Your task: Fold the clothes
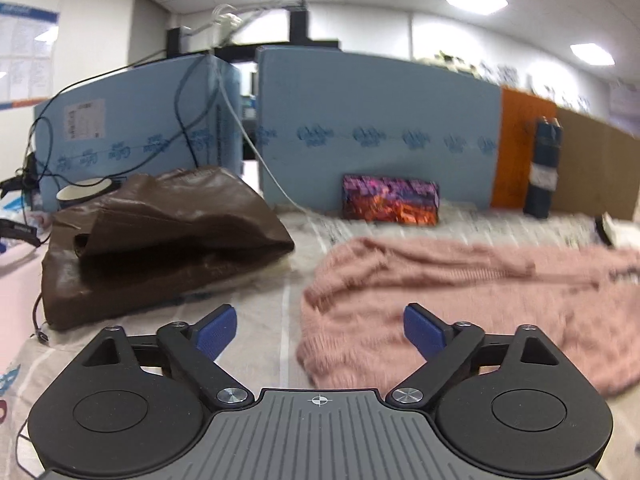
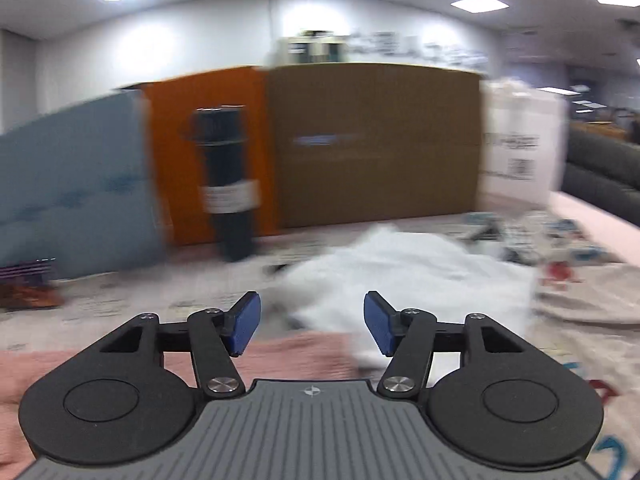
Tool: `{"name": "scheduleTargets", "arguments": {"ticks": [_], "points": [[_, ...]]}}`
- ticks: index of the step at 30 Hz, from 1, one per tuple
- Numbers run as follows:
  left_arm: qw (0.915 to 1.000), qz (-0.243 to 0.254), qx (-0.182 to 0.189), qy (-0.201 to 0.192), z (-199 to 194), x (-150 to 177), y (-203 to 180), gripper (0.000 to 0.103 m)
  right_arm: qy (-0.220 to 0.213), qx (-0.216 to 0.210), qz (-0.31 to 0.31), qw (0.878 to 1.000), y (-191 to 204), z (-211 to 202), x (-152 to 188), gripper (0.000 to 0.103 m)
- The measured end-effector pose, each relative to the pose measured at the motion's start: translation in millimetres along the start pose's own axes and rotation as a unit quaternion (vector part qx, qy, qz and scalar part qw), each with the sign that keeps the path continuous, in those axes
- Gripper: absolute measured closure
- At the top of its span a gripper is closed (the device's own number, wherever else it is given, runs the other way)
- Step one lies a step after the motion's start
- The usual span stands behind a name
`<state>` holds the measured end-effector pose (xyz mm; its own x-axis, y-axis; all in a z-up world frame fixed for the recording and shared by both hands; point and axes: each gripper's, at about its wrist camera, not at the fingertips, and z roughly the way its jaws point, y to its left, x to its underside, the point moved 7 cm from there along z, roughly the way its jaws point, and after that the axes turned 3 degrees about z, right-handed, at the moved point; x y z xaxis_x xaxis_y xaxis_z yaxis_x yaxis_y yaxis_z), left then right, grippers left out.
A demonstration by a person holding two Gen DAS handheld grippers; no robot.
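Both pairs of fingers wide and empty above the pink sweater, nothing gripped yet.

The left gripper (image 1: 318, 330) has its blue fingers (image 1: 216, 330) spread wide over the near hem of the pink knitted sweater (image 1: 460, 292), which lies flat on the worktop (image 1: 256, 308). The right gripper (image 2: 312, 322) is likewise wide, with the sweater's edge below and a white garment (image 2: 416, 276) just beyond. Risks, as I judge them: the right fingers could pinch white cloth along with pink, or either pair could catch only one knit layer, so the fold skews. The folded brown garment (image 1: 160, 240) lies near the sweater's left side and could be dragged.
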<state>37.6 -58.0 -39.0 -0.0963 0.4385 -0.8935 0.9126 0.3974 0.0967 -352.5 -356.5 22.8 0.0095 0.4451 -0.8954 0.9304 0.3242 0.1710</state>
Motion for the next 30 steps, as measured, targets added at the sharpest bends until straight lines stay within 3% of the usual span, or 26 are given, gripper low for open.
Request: {"name": "scheduleTargets", "arguments": {"ticks": [2,4,8,14,17,18,19,23,25,27,30], "points": [[0.9994,0.026,-0.006,0.022,2.3,8.6,-3.5,0.009,0.033,-0.099,-0.006,0.995,40.8,-3.7,11.2,0.043],[0.9979,0.043,-0.021,0.043,6.5,15.3,-3.6,0.008,0.080,-0.198,-0.015,0.977,85.3,-3.7,29.1,0.043],[0.9965,0.054,-0.042,0.048,7.9,20.3,-4.3,0.005,0.144,-0.284,-0.040,0.947,152.0,4.0,61.1,0.044],[0.9980,0.032,-0.051,0.018,-2.2,17.4,8.0,0.005,0.152,-0.308,-0.056,0.937,170.6,-5.2,73.5,0.047],[0.9981,0.017,-0.059,0.004,-6.3,14.0,16.0,0.005,0.156,-0.320,-0.063,0.932,179.8,-9.9,79.7,0.065],[0.9981,0.012,-0.061,0.001,-6.8,12.7,17.8,0.005,0.158,-0.324,-0.066,0.930,182.8,-11.5,81.7,0.081],[0.9980,0.006,-0.062,-0.003,-7.4,11.4,19.7,0.005,0.159,-0.328,-0.069,0.929,185.9,-13.1,83.8,0.089],[0.9980,-0.006,-0.058,-0.024,-11.4,4.7,19.9,0.005,0.164,-0.344,-0.079,0.921,198.0,-19.4,92.1,0.091],[0.9978,-0.011,-0.049,-0.043,-15.1,-1.3,16.3,0.005,0.146,-0.357,-0.060,0.921,193.3,-38.6,80.0,0.091],[0.9971,-0.018,-0.033,-0.066,-19.8,-8.5,10.9,0.005,0.124,-0.353,-0.057,0.926,188.4,-54.9,72.2,0.090],[0.9955,-0.017,0.024,-0.090,-25.6,-17.3,-7.2,0.005,0.111,-0.328,-0.069,0.936,182.2,-66.6,76.6,0.090]]}}
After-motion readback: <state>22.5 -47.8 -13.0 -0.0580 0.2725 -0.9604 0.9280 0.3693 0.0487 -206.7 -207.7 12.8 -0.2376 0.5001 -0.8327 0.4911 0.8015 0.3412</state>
